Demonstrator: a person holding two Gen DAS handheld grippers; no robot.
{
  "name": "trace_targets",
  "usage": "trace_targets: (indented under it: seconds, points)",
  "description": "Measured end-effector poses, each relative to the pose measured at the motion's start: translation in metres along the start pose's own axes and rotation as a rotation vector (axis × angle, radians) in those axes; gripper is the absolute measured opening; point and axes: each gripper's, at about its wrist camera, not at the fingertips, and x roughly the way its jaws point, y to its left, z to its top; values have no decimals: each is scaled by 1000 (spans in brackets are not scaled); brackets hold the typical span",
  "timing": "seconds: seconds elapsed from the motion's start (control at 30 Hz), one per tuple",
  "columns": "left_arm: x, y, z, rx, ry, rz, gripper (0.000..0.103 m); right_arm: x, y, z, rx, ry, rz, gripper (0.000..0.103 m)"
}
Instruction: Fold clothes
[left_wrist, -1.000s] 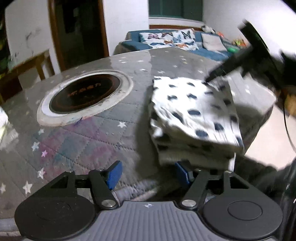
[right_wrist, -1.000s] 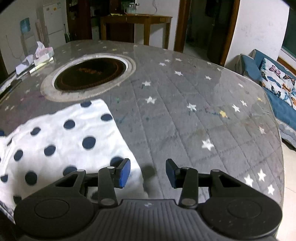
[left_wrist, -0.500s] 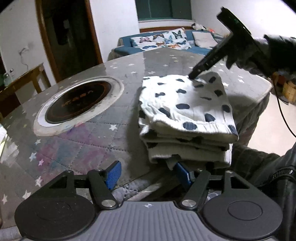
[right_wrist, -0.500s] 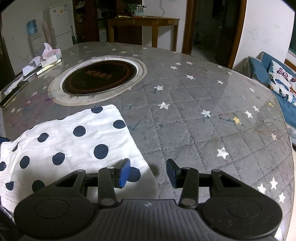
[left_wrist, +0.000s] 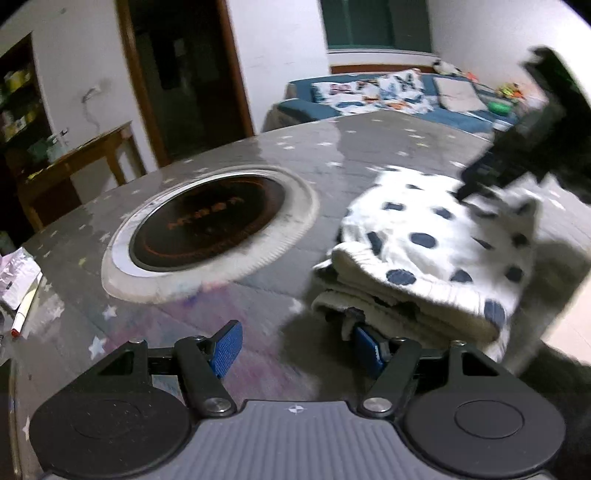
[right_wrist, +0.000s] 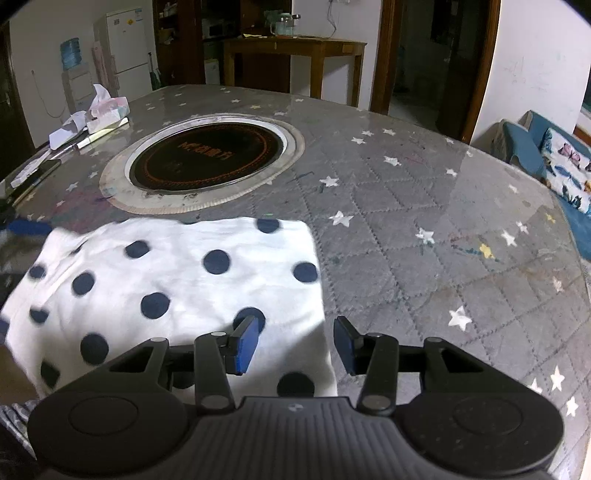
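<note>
One garment, a white polka-dot cloth (right_wrist: 177, 291), lies folded into a thick multi-layer stack near the table's (right_wrist: 424, 258) edge, just beside the round inset cooktop (right_wrist: 207, 162). Looks soft, light and floppy with a ribbed hem; layers will likely slide apart if pinched from one side only. Best hold, I judge: pinch all layers at a corner or folded edge, or slip a finger under the stack.

Left gripper (left_wrist: 295, 349) is wide apart, its right pad tucked under the stack's near edge, nothing pinched. Right gripper (right_wrist: 295, 347) is part-way apart, hovering over the cloth's near corner, nothing clamped. Tissue pack (right_wrist: 107, 110) sits well apart.
</note>
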Motion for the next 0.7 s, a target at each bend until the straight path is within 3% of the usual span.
trace_targets:
  seconds: [0.17, 0.27, 0.53, 0.7]
  points:
    - [33, 19, 29, -65, -4, 42, 59, 5, -3, 6, -2, -17, -16, 45]
    - [45, 27, 40, -82, 5, 53, 59, 6, -7, 9, 12, -30, -18, 45]
    - [16, 56, 54, -160, -64, 86, 55, 4, -17, 27, 56, -92, 32, 44]
    - [7, 40, 79, -192, -111, -39, 46, 20, -16, 37, 77, -91, 70, 43]
